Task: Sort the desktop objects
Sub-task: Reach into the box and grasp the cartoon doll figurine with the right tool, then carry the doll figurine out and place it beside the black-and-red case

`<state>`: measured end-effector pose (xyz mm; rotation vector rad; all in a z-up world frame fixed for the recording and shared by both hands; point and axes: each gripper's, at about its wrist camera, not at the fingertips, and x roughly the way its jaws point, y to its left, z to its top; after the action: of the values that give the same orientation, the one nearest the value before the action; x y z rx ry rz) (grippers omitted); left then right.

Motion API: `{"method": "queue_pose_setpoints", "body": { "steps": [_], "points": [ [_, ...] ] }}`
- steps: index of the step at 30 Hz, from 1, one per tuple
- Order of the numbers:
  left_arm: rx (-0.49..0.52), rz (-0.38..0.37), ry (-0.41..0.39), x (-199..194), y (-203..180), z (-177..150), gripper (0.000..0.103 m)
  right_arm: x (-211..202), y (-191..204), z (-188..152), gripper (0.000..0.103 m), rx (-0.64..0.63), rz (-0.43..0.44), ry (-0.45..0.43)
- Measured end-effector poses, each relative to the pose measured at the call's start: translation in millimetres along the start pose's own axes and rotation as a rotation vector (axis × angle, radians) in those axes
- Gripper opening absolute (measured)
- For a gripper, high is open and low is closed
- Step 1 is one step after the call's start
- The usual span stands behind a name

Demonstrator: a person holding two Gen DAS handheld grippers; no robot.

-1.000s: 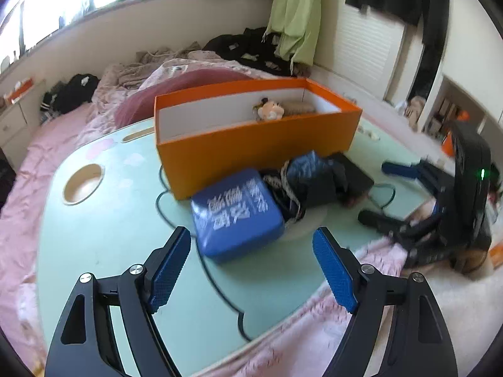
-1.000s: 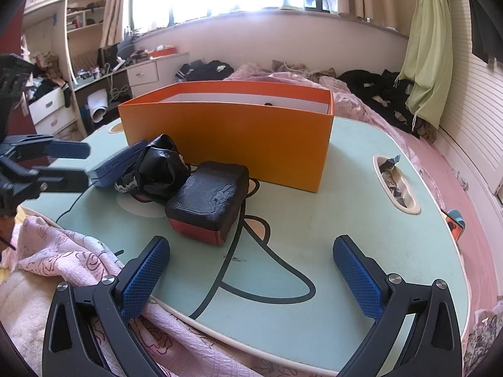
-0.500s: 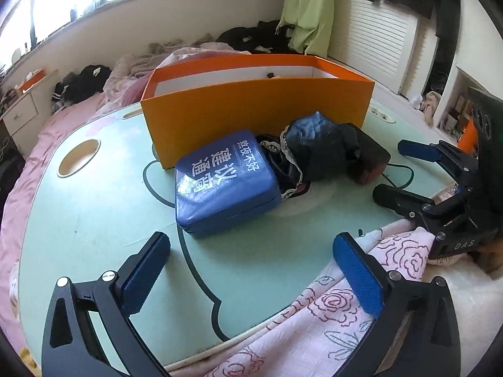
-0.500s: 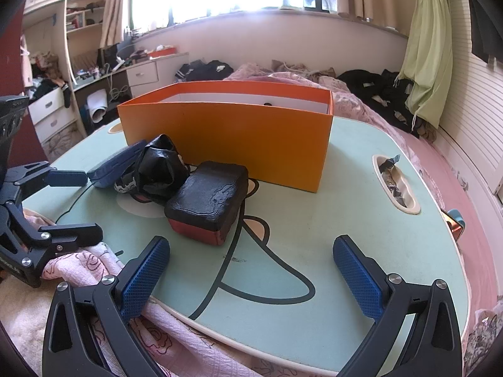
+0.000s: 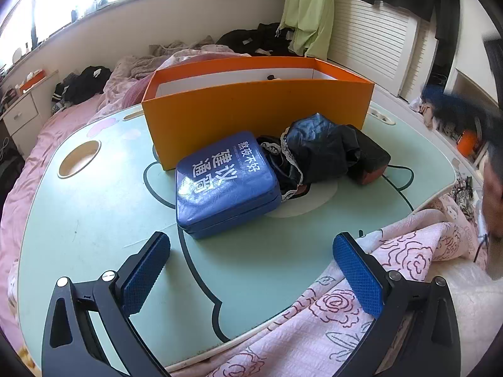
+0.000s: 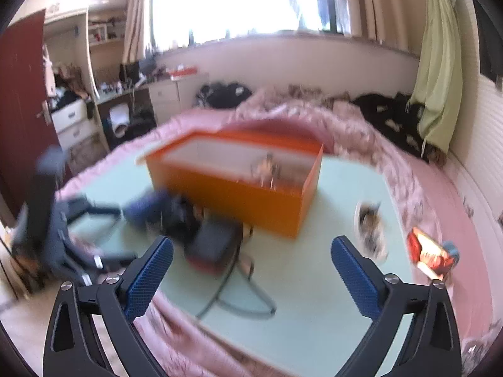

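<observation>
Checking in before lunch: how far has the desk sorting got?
Barely started. One small toy sits in the orange box. Nothing is in hand: left gripper open, right gripper closing on air. Blue case, dark cloth bundle and black block remain on the table.

- A home bedroom — lived in, not a workplace.
- A bed with pink bedding [image 5: 37, 144] fills the room, and a mint-green lap table [image 5: 94, 220] stands on it.
- Dark clothes [image 5: 78, 84] lie in heaps along the bed's far edge; a green garment [image 5: 309, 15] hangs by the louvred wardrobe doors [image 5: 371, 40].
- A wide bright window [image 6: 235, 0] with curtains [image 6: 133, 12] — below it, a white chest of drawers [image 6: 74, 124] and cluttered shelves [image 6: 100, 31].
</observation>
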<state>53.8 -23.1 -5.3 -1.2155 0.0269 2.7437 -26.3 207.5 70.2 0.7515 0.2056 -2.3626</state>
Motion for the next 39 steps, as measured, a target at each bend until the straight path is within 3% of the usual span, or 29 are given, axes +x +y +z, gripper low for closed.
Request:
{"method": "queue_pose_setpoints", "body": {
  "steps": [3,7,9,12,17,19,22,25,28,31,34,37,39],
  "points": [
    [0.000,0.000,0.000,0,0,0,0.103,34,0,42,0.060,-0.019,-0.014,0.083],
    [0.000,0.000,0.000,0,0,0,0.103,97,-1,88,0.050,0.002,-0.011,0.222],
    [0.000,-0.001,0.000,0,-1,0,0.103,133,-3,100,0.036,0.021,0.001,0.313],
    [0.001,-0.002,-0.003,0,0,0,0.103,176,-2,105,0.036,0.025,-0.067,0.429],
    [0.003,-0.004,-0.005,-1,2,1,0.103,217,-6,96,0.036,0.031,-0.164,0.536],
    [0.004,-0.004,-0.003,-1,2,1,0.103,229,-6,87,0.034,0.020,-0.163,0.603],
    [0.006,-0.004,-0.009,-4,3,1,0.103,221,-8,84,0.034,0.023,-0.139,0.580],
    [0.005,-0.005,-0.008,-4,4,3,0.103,207,-9,83,0.033,0.045,-0.116,0.493],
    [0.004,-0.007,-0.009,-5,5,2,0.103,179,-4,90,0.033,0.065,-0.067,0.349],
    [0.004,-0.007,-0.009,-5,5,2,0.103,124,1,99,0.033,0.110,0.018,0.172],
    [0.004,-0.007,-0.009,-5,5,2,0.103,74,2,97,0.034,0.126,0.070,0.068],
    [0.005,-0.007,-0.009,-5,5,2,0.103,31,2,75,0.034,0.134,0.066,0.026],
    [0.005,-0.007,-0.009,-4,5,1,0.103,18,-3,52,0.034,0.137,0.046,0.051]
  ]
}}
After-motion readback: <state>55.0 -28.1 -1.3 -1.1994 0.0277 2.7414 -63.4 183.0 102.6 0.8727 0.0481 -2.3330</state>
